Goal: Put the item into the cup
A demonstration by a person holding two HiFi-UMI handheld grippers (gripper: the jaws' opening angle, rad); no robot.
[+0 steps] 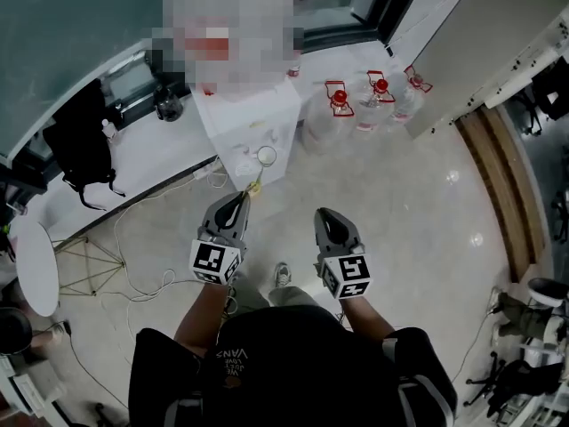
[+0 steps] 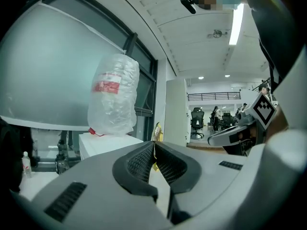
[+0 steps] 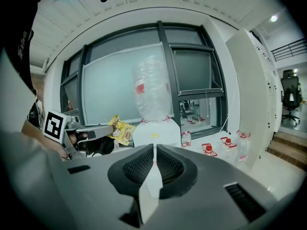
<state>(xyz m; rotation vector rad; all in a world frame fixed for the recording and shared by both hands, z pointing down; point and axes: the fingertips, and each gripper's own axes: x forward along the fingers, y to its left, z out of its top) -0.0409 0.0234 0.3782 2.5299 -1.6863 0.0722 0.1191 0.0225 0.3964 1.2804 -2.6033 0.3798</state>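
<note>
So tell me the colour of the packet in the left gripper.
Yellow, with some darker print. The right gripper view shows the packet best.

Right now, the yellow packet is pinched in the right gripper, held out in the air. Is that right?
Wrong gripper: the yellow packet is pinched in the left gripper, held out in the air. The right gripper view shows it there, and the right gripper itself shut on nothing.
</note>
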